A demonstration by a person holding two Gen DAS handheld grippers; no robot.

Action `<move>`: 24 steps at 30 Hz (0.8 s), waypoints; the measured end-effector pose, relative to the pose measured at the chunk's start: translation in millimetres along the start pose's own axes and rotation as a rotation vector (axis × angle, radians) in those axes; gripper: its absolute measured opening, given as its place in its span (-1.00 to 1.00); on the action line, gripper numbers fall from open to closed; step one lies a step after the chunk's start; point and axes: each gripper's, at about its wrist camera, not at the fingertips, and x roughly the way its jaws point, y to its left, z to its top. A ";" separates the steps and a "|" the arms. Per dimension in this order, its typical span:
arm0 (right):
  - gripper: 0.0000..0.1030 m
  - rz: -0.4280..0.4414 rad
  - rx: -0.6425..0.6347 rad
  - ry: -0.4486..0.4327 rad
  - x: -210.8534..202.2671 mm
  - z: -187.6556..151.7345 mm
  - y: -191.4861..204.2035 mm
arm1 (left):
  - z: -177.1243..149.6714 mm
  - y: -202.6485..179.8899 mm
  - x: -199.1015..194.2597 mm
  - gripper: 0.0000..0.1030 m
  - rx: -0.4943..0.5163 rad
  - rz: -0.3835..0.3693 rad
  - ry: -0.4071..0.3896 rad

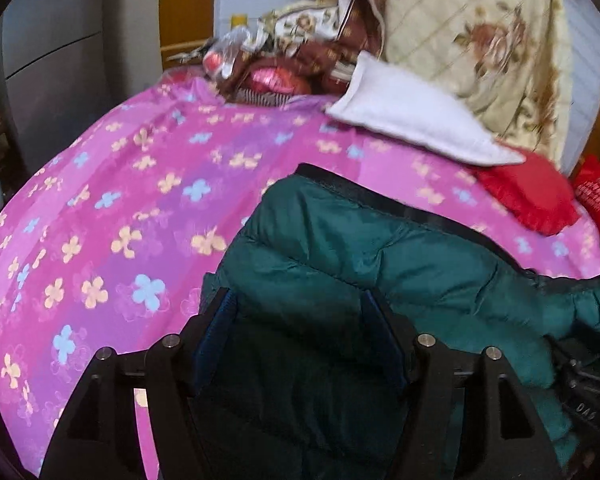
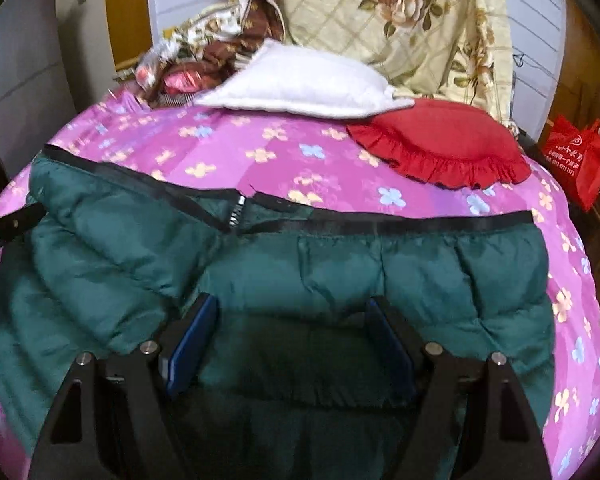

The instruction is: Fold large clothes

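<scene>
A dark green puffer jacket (image 1: 380, 248) (image 2: 340, 264) lies spread on a bed covered by a pink flowered sheet (image 1: 140, 200) (image 2: 260, 140). A black zipper band (image 2: 380, 224) runs along its far edge. My left gripper (image 1: 296, 296) hovers over the jacket's left part, jaws wide apart, with green fabric below them and nothing pinched. My right gripper (image 2: 290, 300) is over the jacket's middle, also open, its blue pads (image 2: 192, 344) clear of the cloth. A black gripper body (image 1: 588, 380) shows at the right edge of the left wrist view.
At the head of the bed lie a white pillow (image 1: 412, 120) (image 2: 300, 84), a red frilled cushion (image 1: 528, 192) (image 2: 440, 144), a cream floral quilt (image 1: 480, 40) (image 2: 400, 20) and a heap of brown cloth (image 1: 292, 68). A red bag (image 2: 576, 156) stands beside the bed on the right.
</scene>
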 end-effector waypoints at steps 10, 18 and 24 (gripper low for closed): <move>0.56 -0.001 0.054 0.070 51.5 16.9 -7.1 | 5.0 -6.4 21.5 0.04 0.024 0.052 0.033; 0.58 0.032 0.101 0.014 -16.5 4.4 -48.3 | 3.7 -5.4 20.4 0.05 0.025 0.044 0.017; 0.59 -0.052 0.153 0.059 -4.2 -10.8 -100.1 | 2.4 -6.1 22.2 0.07 0.021 0.042 0.010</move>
